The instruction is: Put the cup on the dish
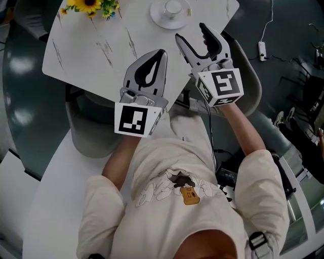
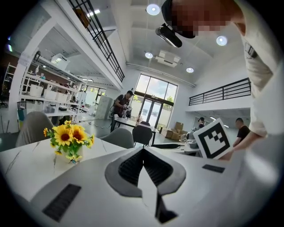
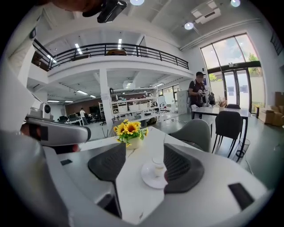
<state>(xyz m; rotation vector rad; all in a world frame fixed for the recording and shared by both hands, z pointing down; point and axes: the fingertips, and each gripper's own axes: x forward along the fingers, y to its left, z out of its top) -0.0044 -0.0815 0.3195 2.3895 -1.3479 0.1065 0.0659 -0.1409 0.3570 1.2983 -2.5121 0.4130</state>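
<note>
A small white cup [image 1: 172,7] stands on a white dish [image 1: 161,19] at the far edge of the white marble table [image 1: 96,55]. In the right gripper view the cup [image 3: 158,166] and dish [image 3: 148,178] lie ahead, seen between the two pads. My right gripper [image 1: 190,31] is open and holds nothing; it hovers over the table's near right edge, short of the dish. My left gripper [image 1: 162,51] is shut and empty, raised above the table to the left of the right one. In its own view the left gripper [image 2: 143,153] has its pads closed together.
A pot of yellow sunflowers [image 1: 91,6] sits at the table's far left corner. Grey chairs [image 1: 88,134] stand by the table, one under my left gripper. A power strip with a cable [image 1: 261,49] lies on the floor to the right. People stand far off in the hall.
</note>
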